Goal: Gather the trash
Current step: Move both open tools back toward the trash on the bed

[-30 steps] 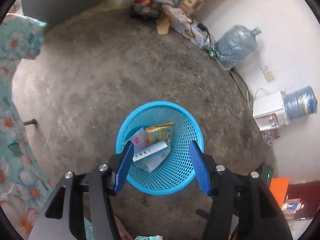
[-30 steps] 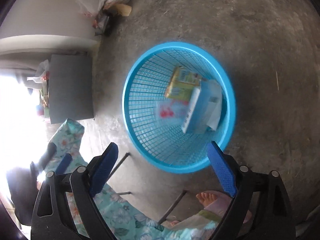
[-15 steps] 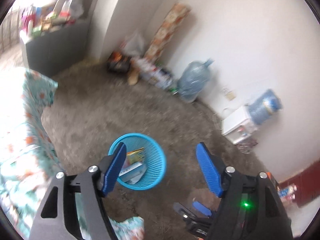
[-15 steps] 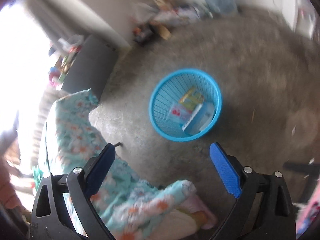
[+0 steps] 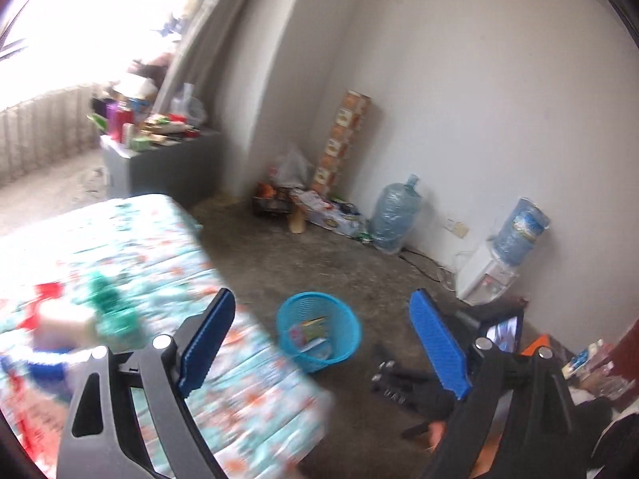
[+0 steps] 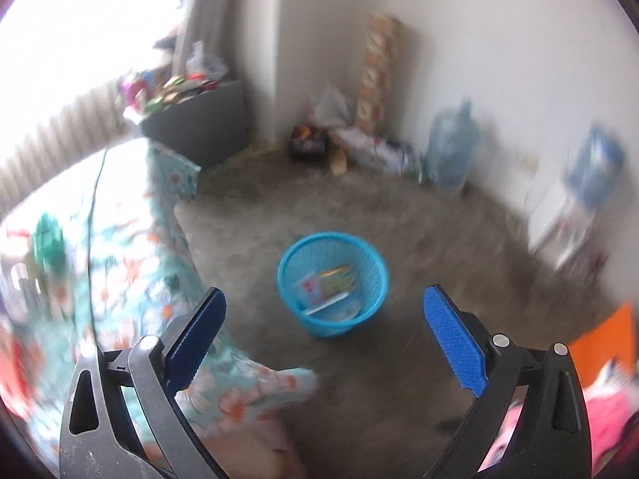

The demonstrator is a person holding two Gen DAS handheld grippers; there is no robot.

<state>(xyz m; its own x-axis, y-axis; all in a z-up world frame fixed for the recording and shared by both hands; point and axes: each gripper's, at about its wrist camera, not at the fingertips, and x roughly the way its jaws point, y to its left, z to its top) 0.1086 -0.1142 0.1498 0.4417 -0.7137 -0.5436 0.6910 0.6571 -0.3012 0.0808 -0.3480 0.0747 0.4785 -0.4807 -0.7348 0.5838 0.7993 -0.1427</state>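
Note:
A blue mesh basket (image 5: 333, 359) (image 6: 333, 325) stands on the concrete floor beside the table, well below both grippers. Inside it lie a yellow carton and other wrappers (image 5: 311, 329) (image 6: 327, 283). My left gripper (image 5: 321, 293) hangs high above the floor at the table's corner; its jaws are opening and nothing is between them. Just as high, my right gripper (image 6: 324, 290) is open and empty. On the floral-cloth table (image 5: 159, 247) (image 6: 120, 263) lie blurred items, one of them green (image 5: 108, 303) (image 6: 46, 231).
A grey cabinet (image 5: 159, 163) with clutter on top stands near the window. Bags and boxes (image 5: 279, 195) fill the far corner. A water bottle (image 5: 393, 215) and a dispenser (image 5: 487, 279) line the wall. Black gear (image 5: 403, 383) lies on the floor to the right of the basket.
Both grippers rose and drew back from right above the basket, which now looks small and far. Both views tilted up to show the room and the table. The left jaws spread wider.

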